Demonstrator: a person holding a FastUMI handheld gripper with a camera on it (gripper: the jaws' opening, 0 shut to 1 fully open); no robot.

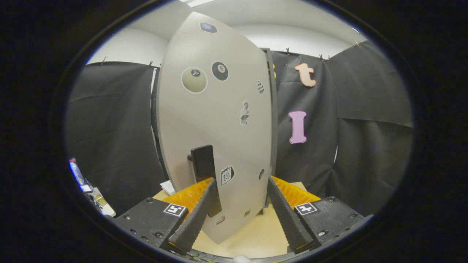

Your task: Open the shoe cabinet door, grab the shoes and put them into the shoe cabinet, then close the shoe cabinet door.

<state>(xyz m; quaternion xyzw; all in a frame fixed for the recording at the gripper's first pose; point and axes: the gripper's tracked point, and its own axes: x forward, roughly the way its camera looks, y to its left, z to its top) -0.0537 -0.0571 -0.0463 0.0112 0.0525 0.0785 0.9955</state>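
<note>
The shoe cabinet's grey door (215,120) stands just ahead of me, tall and covered with several stickers. A black vertical handle (204,171) is fixed low on the door, close to its left side. My gripper (241,180) is open, its fingers spread wide in front of the door's lower part. The left fingertip (211,182) sits right at the handle, overlapping its lower half. The right fingertip (271,180) is by the door's right edge. Nothing is held between them. I cannot tell whether the door is closed or slightly ajar.
The cabinet stands on a light wooden tabletop (256,233). A white slip of paper (168,187) lies at the cabinet's left foot. Some clutter (87,190) sits low at the far left.
</note>
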